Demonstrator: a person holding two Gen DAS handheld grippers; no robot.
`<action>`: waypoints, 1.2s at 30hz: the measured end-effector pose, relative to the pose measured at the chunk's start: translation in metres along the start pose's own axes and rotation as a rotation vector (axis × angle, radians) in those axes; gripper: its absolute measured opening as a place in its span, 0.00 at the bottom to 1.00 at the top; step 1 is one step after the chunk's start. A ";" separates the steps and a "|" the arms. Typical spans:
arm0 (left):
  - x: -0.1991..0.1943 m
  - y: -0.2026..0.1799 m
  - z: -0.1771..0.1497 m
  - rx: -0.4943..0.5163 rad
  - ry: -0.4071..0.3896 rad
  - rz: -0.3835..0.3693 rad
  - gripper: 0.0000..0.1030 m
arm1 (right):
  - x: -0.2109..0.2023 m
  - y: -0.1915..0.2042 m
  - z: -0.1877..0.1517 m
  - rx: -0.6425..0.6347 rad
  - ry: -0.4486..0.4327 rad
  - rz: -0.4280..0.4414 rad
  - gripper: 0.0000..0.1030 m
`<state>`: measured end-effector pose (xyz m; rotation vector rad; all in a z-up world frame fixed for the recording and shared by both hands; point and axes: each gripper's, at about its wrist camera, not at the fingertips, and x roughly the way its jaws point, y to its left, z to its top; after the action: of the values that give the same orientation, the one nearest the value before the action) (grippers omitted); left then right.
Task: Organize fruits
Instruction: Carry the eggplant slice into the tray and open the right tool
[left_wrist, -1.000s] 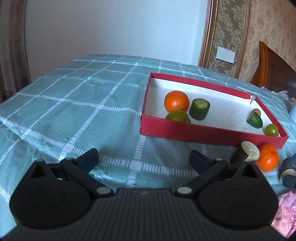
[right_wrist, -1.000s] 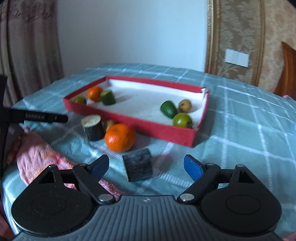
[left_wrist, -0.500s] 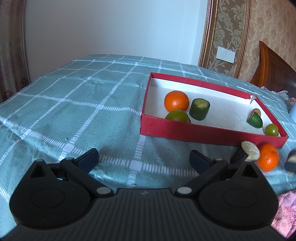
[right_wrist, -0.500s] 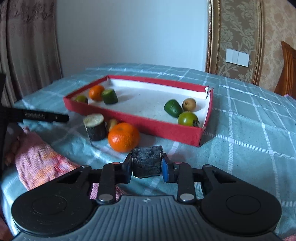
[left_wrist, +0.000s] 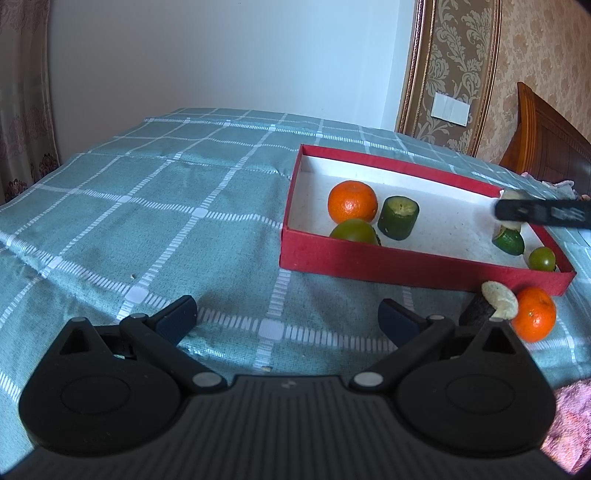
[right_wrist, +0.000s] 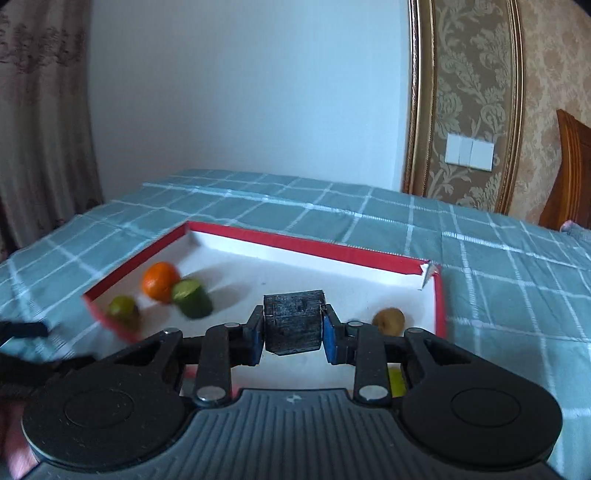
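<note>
My right gripper (right_wrist: 293, 334) is shut on a dark cut fruit piece (right_wrist: 294, 319) and holds it above the red box (right_wrist: 306, 245). In the right wrist view the box holds an orange (right_wrist: 160, 281), a green cut piece (right_wrist: 192, 298), a green fruit (right_wrist: 123, 306) and a brown fruit (right_wrist: 388, 318). My left gripper (left_wrist: 286, 319) is open and empty over the checked cloth, left of the red box (left_wrist: 406, 264). Outside the box lie an orange (left_wrist: 535, 314) and a dark cut piece (left_wrist: 489, 305). The right gripper's arm (left_wrist: 541, 213) shows over the box's right end.
The teal checked cloth (left_wrist: 155, 206) covers the table. A pink towel (left_wrist: 570, 424) lies at the near right corner. A wooden headboard (left_wrist: 546, 147) and patterned wall stand behind on the right. A curtain (right_wrist: 40, 140) hangs at the left.
My right gripper closed on the dark cut piece, lifted it off the cloth and carried it forward over the red box. My left gripper stayed open and still.
</note>
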<state>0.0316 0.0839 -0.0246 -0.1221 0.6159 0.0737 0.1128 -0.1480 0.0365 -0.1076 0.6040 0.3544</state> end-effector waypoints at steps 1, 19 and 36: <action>0.000 0.000 0.000 0.000 0.000 0.000 1.00 | 0.009 0.000 0.003 0.007 0.011 -0.015 0.29; 0.001 0.000 0.000 0.006 0.003 0.005 1.00 | 0.072 0.006 0.005 0.010 0.124 -0.083 0.29; 0.001 -0.001 0.000 0.006 0.003 0.005 1.00 | 0.020 -0.003 -0.008 0.056 0.068 -0.021 0.50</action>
<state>0.0326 0.0832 -0.0250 -0.1152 0.6190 0.0762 0.1249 -0.1468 0.0184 -0.0722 0.6794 0.3141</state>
